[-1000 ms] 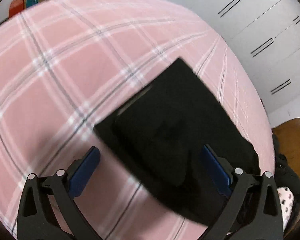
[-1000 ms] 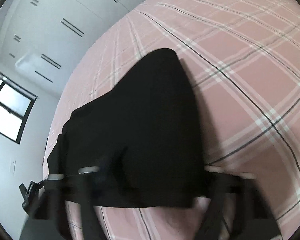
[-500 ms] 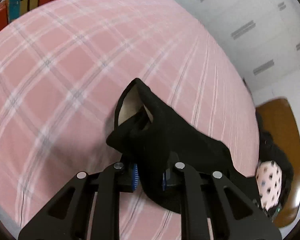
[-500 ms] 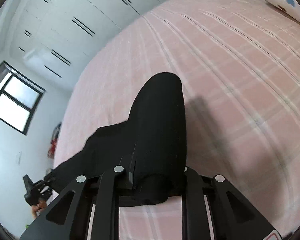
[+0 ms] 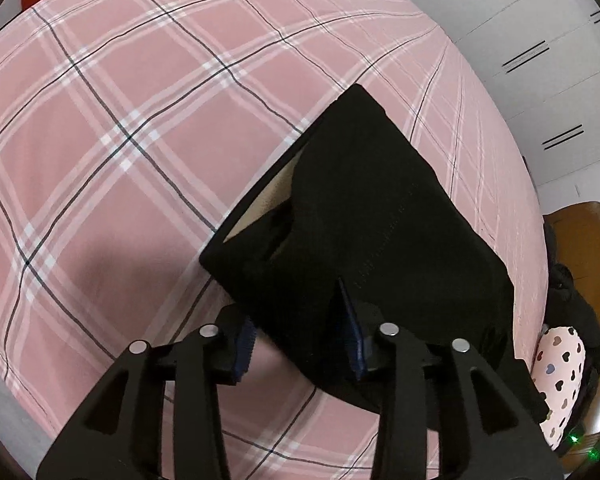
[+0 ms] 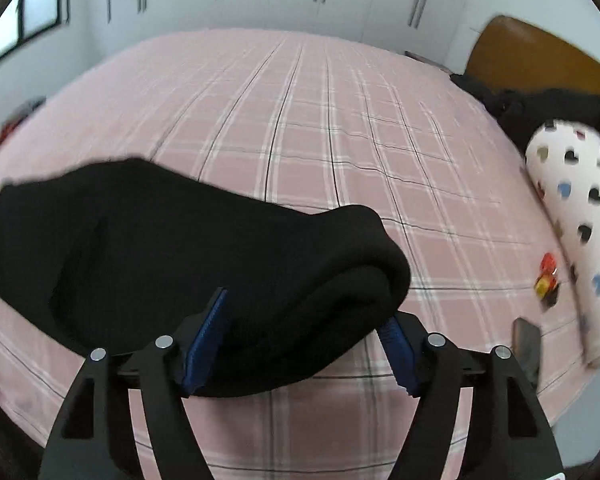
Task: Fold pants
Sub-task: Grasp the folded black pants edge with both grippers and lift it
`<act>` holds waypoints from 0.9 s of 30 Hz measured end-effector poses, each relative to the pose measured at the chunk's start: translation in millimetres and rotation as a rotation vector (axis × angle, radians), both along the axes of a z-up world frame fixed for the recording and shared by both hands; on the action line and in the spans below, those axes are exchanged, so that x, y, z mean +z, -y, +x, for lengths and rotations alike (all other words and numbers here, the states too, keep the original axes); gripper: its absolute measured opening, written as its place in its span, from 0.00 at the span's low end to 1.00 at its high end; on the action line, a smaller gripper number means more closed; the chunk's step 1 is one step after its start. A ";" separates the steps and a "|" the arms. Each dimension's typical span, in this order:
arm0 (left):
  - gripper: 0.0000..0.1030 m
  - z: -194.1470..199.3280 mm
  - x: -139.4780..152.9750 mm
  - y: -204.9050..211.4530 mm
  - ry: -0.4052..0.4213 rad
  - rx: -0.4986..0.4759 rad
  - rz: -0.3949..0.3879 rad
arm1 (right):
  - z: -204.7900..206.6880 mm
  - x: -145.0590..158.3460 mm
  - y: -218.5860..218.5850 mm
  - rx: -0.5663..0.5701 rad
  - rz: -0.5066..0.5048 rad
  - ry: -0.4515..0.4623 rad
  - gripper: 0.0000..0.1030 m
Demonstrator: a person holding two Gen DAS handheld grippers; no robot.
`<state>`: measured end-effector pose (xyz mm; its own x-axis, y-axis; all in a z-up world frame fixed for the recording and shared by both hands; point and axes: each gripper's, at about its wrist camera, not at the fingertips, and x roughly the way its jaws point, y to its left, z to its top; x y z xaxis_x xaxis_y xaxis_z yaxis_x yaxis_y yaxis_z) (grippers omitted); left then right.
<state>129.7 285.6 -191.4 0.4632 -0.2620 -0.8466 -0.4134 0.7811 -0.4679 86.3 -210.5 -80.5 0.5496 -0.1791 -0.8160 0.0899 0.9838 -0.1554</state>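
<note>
The black pants lay folded on the pink plaid bed, their near edge between the jaws of the left gripper and right gripper, both just opening and no longer pinching.

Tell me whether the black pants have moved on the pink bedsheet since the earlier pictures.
Yes. The black pants were bunched and lifted half a second ago; now they lie spread flatter on the pink bedsheet, reaching further toward the wardrobe.
</note>
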 end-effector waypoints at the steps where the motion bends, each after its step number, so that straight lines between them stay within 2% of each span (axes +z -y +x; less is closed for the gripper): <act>1: 0.35 4.3 5.0 1.3 0.000 -0.003 0.004 | -6.3 -3.3 13.6 -0.034 0.017 -0.009 0.67; 4: 0.37 16.6 3.4 5.9 0.003 -0.021 0.015 | -29.2 -5.4 69.0 -0.208 0.079 -0.017 0.67; 6: 0.38 25.8 -0.9 9.8 0.007 -0.025 0.016 | -48.4 3.1 99.3 -0.322 0.077 0.009 0.66; 7: 0.38 27.0 -1.5 10.5 0.009 -0.026 0.020 | -55.8 6.9 102.8 -0.322 0.100 0.030 0.56; 8: 0.39 27.7 -0.8 12.6 0.010 -0.025 0.028 | -56.6 11.5 101.3 -0.296 0.156 0.055 0.35; 9: 0.39 29.5 -1.7 13.9 0.010 -0.024 0.035 | -53.8 13.2 99.2 -0.266 0.203 0.064 0.29; 10: 0.40 30.7 -1.8 15.5 0.010 -0.022 0.044 | -48.6 13.6 91.7 -0.227 0.241 0.064 0.28; 12: 0.41 32.4 -1.5 19.4 0.007 -0.011 0.053 | -30.5 2.1 72.1 -0.147 0.292 0.031 0.28; 15: 0.40 36.9 -2.3 24.0 0.002 0.006 0.062 | -3.4 -55.7 52.6 -0.112 0.295 -0.144 0.28; 16: 0.36 37.9 -0.5 25.9 -0.001 0.007 0.073 | -4.3 -59.5 47.1 -0.111 0.259 -0.107 0.29; 17: 0.29 37.6 1.6 27.3 0.002 0.007 0.082 | -5.2 -53.1 40.7 -0.109 0.223 -0.086 0.30; 18: 0.16 37.9 5.0 28.1 0.016 0.002 0.089 | -3.9 -49.5 34.8 -0.102 0.194 -0.092 0.32; 19: 0.13 38.8 14.5 32.7 0.035 -0.009 0.115 | -4.7 -41.8 25.8 -0.078 0.180 -0.084 0.39; 20: 0.13 39.1 22.8 37.1 0.050 -0.018 0.133 | -5.6 -35.6 20.4 -0.060 0.191 -0.067 0.53; 21: 0.12 39.9 33.3 42.9 0.071 -0.029 0.148 | -7.1 -30.1 15.2 -0.041 0.203 -0.051 0.57; 24: 0.12 43.0 80.5 74.9 0.172 -0.091 0.195 | -6.7 -20.2 4.0 0.002 0.198 -0.028 0.58; 27: 0.12 44.2 126.9 114.0 0.277 -0.166 0.220 | -5.3 -14.7 -2.7 0.023 0.251 -0.013 0.58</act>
